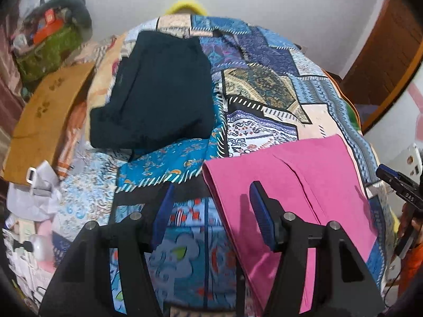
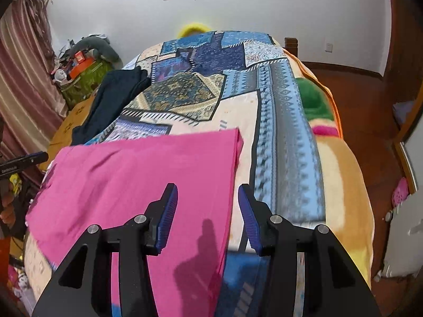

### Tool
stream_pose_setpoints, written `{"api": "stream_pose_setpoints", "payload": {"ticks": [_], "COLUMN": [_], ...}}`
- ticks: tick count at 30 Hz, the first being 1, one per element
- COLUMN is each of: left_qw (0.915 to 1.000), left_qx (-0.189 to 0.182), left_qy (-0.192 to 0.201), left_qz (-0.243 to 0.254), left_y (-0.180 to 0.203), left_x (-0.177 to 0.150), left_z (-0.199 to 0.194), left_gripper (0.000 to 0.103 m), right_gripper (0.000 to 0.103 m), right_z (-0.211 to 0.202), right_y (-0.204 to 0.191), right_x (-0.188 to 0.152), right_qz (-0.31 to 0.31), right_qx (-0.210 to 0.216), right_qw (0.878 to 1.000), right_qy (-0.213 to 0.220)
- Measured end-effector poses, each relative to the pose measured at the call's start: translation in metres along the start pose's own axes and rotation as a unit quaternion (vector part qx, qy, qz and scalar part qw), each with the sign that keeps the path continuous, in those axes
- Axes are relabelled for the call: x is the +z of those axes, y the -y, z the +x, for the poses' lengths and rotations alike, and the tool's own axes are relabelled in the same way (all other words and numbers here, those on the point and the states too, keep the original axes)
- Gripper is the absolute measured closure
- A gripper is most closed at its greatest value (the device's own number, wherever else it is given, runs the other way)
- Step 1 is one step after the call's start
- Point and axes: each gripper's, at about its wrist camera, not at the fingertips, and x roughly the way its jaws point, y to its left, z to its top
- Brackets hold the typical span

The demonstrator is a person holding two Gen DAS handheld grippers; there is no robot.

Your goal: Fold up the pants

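Pink pants (image 1: 304,185) lie folded flat on the bed's near part, filling the lower left of the right wrist view (image 2: 137,174). A dark folded pair of pants (image 1: 156,89) rests farther back on the left, also seen from the right wrist (image 2: 113,97). My left gripper (image 1: 211,192) hovers open over the bedspread at the pink pants' left edge, with nothing between its fingers. My right gripper (image 2: 206,189) hangs open above the pink pants' right edge and casts a shadow on them. Each gripper also shows at the edge of the other's view.
A patchwork bedspread (image 2: 277,132) covers the bed, with a yellow object (image 2: 193,29) at its far end. A cardboard box (image 1: 45,113), a green bin (image 1: 50,55) full of clutter and a curtain (image 2: 21,79) stand on the left. Wooden floor (image 2: 370,121) lies on the right.
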Motion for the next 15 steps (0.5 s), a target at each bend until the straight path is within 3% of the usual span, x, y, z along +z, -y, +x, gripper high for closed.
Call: {"api": "stream_pose_setpoints", "payload": {"ticks": [5, 11, 15], "left_qw": [0.9983, 0.9968, 0.9978], "left_qx": [-0.026, -0.052, -0.037], "left_qy": [-0.048, -0.059, -0.053], "left_qz": [-0.021, -0.012, 0.016], "left_y": [-0.008, -0.003, 0.002], "left_x": [0.011, 0.018, 0.023], "left_z": [0.036, 0.052, 0.052], "left_gripper": [0.049, 0.067, 0.086], "right_gripper": [0.059, 0.059, 0.059], "right_z": [0.033, 0.084, 0.110], "right_y": [0.012, 0.027, 0.030], "right_x": [0.025, 0.050, 0.059], "right_qz": [-0.001, 0.001, -0.010], "right_qx": [-0.004, -0.009, -0.014], "right_qw": [1.000, 0.999, 0.998], "right_qy": [-0.018, -0.050, -0.065]}}
